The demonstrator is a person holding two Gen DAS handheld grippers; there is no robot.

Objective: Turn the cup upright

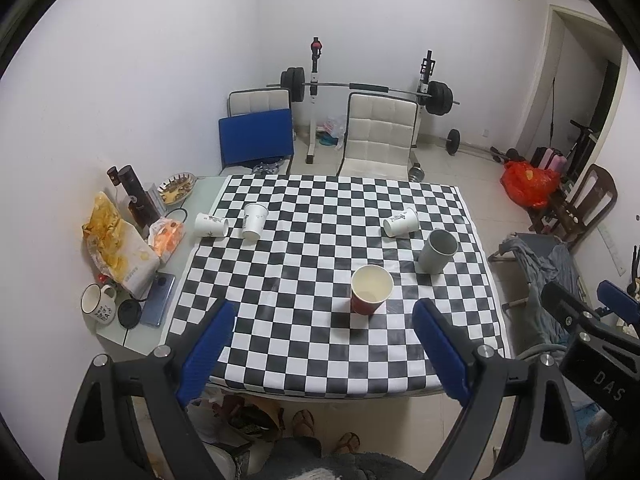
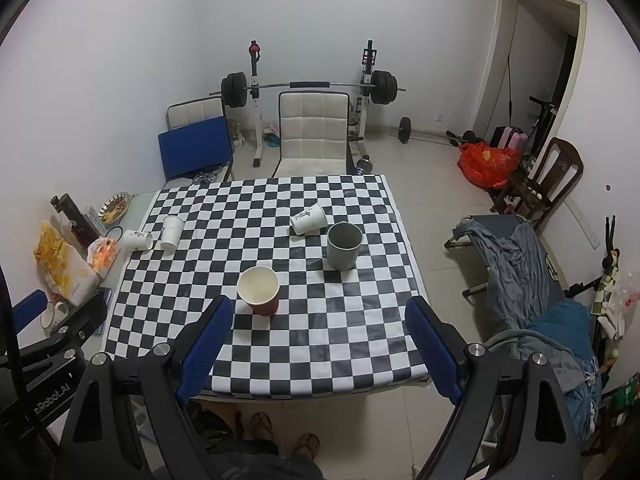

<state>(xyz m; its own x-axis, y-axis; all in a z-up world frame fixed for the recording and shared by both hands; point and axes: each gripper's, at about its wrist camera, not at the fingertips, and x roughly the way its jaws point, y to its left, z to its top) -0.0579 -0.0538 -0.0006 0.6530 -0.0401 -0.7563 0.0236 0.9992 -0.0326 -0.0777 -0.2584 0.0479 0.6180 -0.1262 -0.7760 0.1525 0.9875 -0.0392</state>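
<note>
Hovering with jaws spread wide and empty, left gripper (image 1: 322, 330) and right gripper (image 2: 318, 326) precede any grasp — tipped white paper cups (image 2: 308, 219) (image 1: 211, 225) lie on the checkered tablecloth (image 2: 320, 340), so approach likely comes next.

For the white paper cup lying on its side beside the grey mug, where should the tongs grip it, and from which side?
Grip the tipped white paper cup across its side wall, near the middle, coming down from above with the right tongs, which are open. Its base points towards the left, its mouth right; the grey mug stands close in front, so a low frontal approach looks blocked.
</note>
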